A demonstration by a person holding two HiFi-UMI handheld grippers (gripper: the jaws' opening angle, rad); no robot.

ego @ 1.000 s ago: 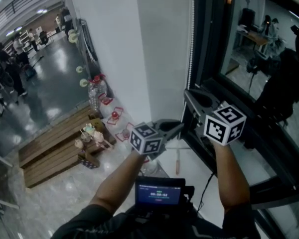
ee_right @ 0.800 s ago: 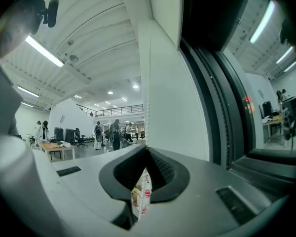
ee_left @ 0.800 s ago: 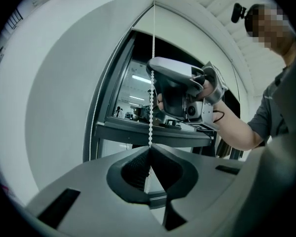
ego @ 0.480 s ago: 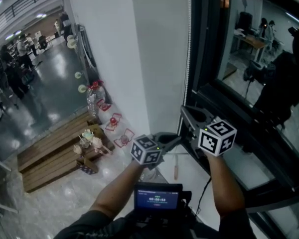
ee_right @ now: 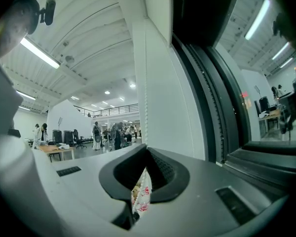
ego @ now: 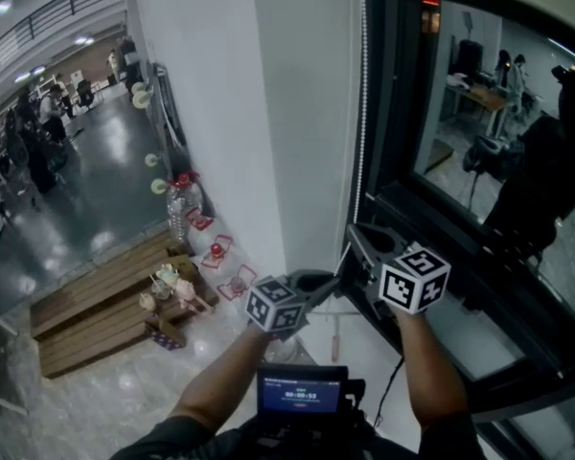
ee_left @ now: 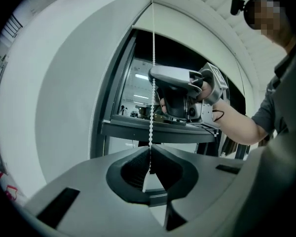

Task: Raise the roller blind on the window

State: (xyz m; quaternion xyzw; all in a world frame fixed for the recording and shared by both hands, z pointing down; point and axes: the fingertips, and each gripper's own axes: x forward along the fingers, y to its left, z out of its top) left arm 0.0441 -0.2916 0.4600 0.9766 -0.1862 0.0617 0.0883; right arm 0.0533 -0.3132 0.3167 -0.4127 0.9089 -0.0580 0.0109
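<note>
Both have sunk, right claw clamped on bead chain, left claw just loosening around it.

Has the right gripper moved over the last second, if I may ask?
Yes: the right gripper has sunk slightly against the window frame, gripping the bead chain.

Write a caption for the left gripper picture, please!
Left gripper pinches the white bead chain; right gripper holds it higher up.
</note>
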